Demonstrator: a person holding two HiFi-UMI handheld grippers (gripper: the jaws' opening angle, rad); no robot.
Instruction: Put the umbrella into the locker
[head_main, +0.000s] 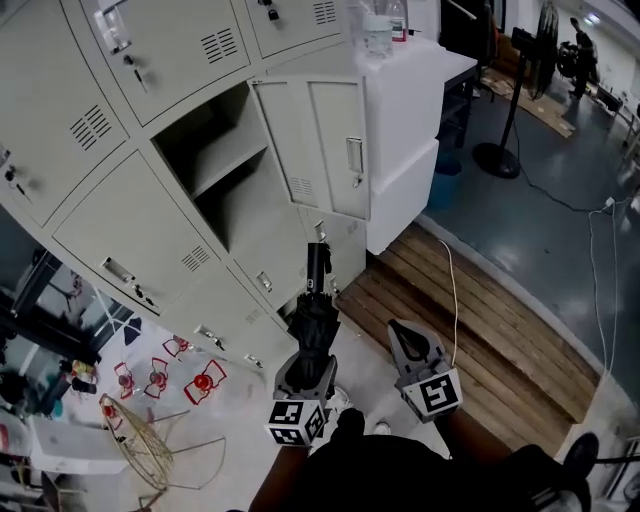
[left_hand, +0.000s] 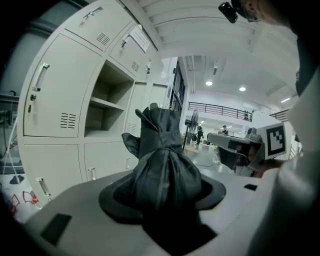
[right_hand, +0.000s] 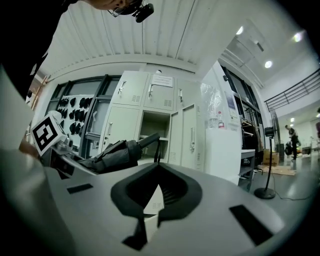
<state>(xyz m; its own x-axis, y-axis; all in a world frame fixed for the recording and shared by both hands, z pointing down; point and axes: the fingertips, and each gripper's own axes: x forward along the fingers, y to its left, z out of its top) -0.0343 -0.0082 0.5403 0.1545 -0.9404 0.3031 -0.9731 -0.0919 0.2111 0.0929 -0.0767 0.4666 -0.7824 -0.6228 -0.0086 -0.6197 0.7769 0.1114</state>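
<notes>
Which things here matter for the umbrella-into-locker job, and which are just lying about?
Job:
- umbrella, held in the left gripper
- open locker compartment
- right gripper, empty

Lying about:
- wire basket
- red items on the floor
- bottles on the white cabinet
- fan stand

A grey floor (head_main: 540, 250) is seen at the right, and a platform of wooden planks (head_main: 480, 330) is laid on it beside the lockers (head_main: 130, 230). A white cable (head_main: 453, 290) is trailed across the planks. A fan stand (head_main: 497, 160) and a blue bin (head_main: 445, 185) are set on the floor. 1 shelf (head_main: 228, 158) is fitted inside the open compartment.
</notes>
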